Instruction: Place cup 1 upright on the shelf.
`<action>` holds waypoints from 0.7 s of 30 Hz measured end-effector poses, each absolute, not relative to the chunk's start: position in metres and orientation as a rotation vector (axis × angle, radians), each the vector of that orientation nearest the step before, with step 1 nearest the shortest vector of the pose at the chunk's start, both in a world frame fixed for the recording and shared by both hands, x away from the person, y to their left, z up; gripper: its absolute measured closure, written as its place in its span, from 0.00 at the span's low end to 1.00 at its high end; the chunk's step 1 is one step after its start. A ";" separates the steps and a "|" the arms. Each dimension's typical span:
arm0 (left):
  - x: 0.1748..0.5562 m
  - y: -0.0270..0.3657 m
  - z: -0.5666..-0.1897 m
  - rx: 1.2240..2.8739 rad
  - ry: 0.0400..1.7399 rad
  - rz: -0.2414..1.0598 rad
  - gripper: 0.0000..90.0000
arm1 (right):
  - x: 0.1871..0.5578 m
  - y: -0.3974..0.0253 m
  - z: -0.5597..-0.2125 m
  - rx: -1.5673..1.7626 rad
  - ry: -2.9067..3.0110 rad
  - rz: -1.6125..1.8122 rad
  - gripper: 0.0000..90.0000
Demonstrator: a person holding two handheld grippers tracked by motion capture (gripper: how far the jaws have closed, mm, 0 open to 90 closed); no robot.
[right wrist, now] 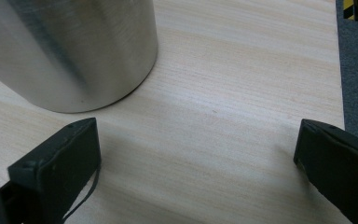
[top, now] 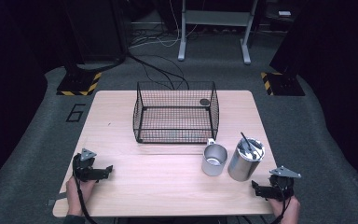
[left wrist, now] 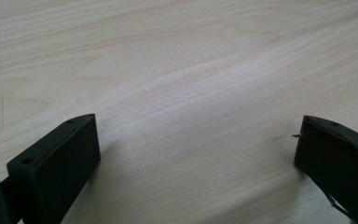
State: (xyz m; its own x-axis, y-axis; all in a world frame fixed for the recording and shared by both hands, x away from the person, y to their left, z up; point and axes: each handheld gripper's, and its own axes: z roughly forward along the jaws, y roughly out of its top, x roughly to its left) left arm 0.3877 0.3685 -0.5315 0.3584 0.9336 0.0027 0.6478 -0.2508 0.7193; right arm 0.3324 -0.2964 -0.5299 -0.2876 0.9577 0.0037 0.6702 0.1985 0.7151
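Currently, the tall brushed-steel canister (right wrist: 70, 51) is seen just beyond the wide-open, empty right gripper (right wrist: 198, 154), near the pale wooden table (top: 168, 182) edge. The left gripper (left wrist: 198, 154), likewise spread and empty, is surrounded by bare wood.

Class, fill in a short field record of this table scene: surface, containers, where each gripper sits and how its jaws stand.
surface: pale wooden table
far middle: black wire mesh basket
right front: short silver metal mug, beside taller steel cylinder canister holding a dark utensil
left gripper: near left edge, jaws wide apart, holding nothing
right gripper: near the canister, jaws wide apart, holding nothing
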 end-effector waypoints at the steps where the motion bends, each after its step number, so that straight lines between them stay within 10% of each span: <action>1: 0.388 0.369 -0.531 1.994 1.368 0.584 0.00 | 0.332 -0.297 -0.530 1.513 2.035 0.859 0.00; 21: 0.387 0.367 -0.532 1.972 1.386 0.596 0.00 | 0.329 -0.298 -0.524 1.549 2.012 0.912 0.00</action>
